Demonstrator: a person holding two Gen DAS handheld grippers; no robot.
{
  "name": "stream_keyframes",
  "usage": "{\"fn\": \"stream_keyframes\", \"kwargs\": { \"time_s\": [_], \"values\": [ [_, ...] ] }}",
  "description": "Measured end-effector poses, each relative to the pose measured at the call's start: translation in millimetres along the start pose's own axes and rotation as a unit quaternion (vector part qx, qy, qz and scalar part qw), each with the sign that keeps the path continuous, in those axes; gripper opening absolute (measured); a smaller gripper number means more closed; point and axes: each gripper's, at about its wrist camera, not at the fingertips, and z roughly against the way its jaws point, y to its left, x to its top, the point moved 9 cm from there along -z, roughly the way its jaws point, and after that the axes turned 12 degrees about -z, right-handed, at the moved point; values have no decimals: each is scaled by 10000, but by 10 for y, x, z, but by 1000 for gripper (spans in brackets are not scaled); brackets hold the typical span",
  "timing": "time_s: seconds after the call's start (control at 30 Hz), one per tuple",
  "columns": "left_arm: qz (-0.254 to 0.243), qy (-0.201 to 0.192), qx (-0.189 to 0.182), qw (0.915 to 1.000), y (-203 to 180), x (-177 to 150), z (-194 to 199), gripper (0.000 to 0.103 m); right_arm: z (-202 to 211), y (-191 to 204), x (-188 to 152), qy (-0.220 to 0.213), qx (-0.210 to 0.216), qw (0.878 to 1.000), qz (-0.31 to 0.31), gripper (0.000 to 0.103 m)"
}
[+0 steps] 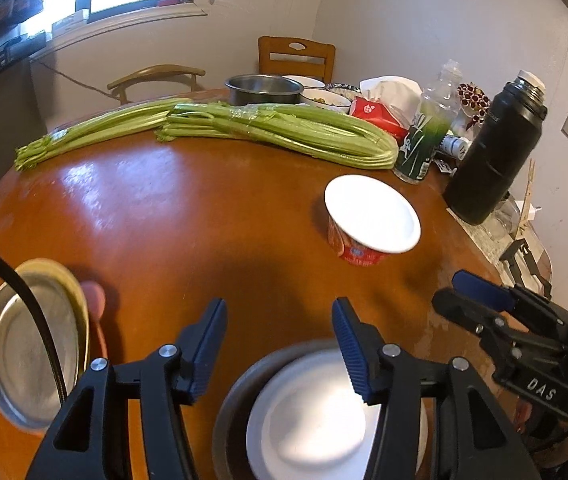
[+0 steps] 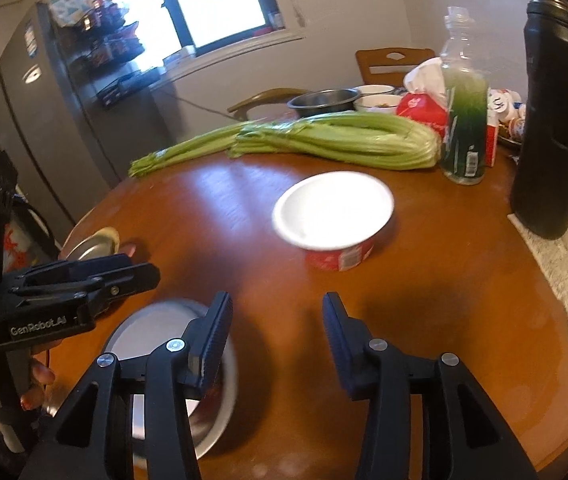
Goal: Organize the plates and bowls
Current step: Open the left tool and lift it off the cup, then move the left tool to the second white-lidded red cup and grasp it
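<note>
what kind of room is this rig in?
Most likely a home dining or kitchen area: a round wooden table carrying celery and bowls, wooden chairs behind it, and a tall fridge beside the window.

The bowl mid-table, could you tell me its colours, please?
White inside, red printed outside; right wrist view.

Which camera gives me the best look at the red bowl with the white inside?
The right wrist view: the red bowl sits near centre, its empty white inside and red wall both showing, though slightly blurred. The left wrist view shows it sharper but further off to the right.
</note>
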Motion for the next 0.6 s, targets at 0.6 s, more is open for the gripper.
{"fn": "stream_keyframes", "kwargs": {
  "time_s": [0.6],
  "values": [
    [-221,420,-788,9958,-188,525,-722,54,-773,-632,648,284,-599,9969,-432,52]
  ]
}}
